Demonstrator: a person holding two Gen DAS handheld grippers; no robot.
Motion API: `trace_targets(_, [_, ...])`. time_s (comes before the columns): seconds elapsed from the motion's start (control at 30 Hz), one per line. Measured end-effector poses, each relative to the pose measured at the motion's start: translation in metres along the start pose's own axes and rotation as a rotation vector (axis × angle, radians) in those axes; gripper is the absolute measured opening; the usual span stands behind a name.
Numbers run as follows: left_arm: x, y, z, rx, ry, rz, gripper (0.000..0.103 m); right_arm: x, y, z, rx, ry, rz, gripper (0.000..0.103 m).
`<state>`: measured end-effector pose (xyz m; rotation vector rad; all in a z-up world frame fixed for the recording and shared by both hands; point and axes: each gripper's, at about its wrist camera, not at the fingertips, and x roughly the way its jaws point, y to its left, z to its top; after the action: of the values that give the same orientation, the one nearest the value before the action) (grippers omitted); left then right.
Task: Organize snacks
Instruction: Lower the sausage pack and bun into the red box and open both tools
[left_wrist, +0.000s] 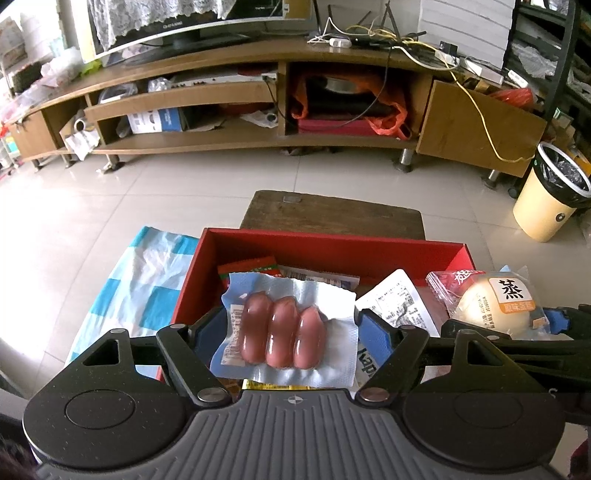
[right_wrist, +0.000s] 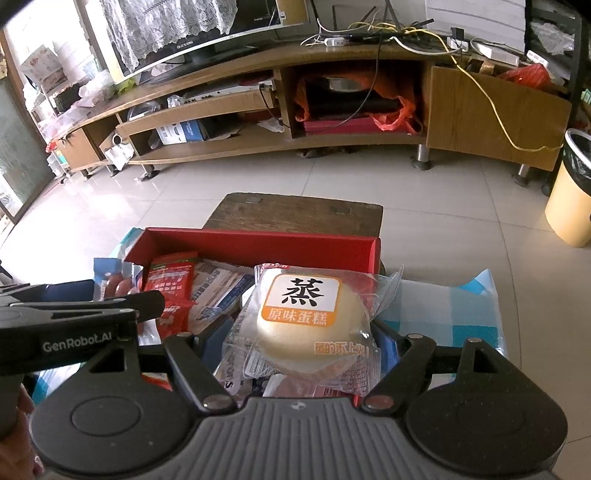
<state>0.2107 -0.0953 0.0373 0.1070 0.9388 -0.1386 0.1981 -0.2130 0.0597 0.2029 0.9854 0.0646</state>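
My left gripper (left_wrist: 291, 326) is shut on a clear pack of three pink sausages (left_wrist: 282, 332), which hangs over the open red box (left_wrist: 332, 251). My right gripper (right_wrist: 301, 341) is shut on a wrapped round steamed cake (right_wrist: 306, 325) with an orange and white label, held over the right part of the same red box (right_wrist: 258, 245). Inside the box lie a red snack pack (right_wrist: 170, 288) and several other flat packets. The cake (left_wrist: 495, 301) also shows at the right of the left wrist view. At the left of the right wrist view, the sausage pack (right_wrist: 110, 282) peeks out beside the left gripper's black frame.
The box rests on a blue and white checked cloth (left_wrist: 147, 284). A dark wooden stool (left_wrist: 332, 214) stands just behind it on the tiled floor. A long wooden TV cabinet (left_wrist: 258, 140) runs along the back, and a cream bin (left_wrist: 550, 199) stands at the right.
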Motion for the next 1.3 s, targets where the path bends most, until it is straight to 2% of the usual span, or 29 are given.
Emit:
trace_targets(0.37, [0.018, -0.005, 0.004, 0.017, 0.014, 0.034, 0.081, 0.02, -0.003, 0.005, 0.015, 0.037, -0.007, 0.076])
trace_targets(0.77, [0.03, -0.008, 0.006, 0.026, 0.028, 0.039, 0.08, 0.035, -0.006, 0.007, 0.009, 0.052, -0.03, 0.076])
trace_targets(1.07, [0.035, -0.009, 0.0, 0.072, 0.044, 0.076, 0.08, 0.037, 0.008, 0.002, -0.084, 0.046, -0.075, 0.076])
trace_targets(1.3, [0.038, -0.009, -0.006, 0.122, 0.049, 0.118, 0.083, 0.044, 0.012, -0.002, -0.103, 0.077, -0.051, 0.076])
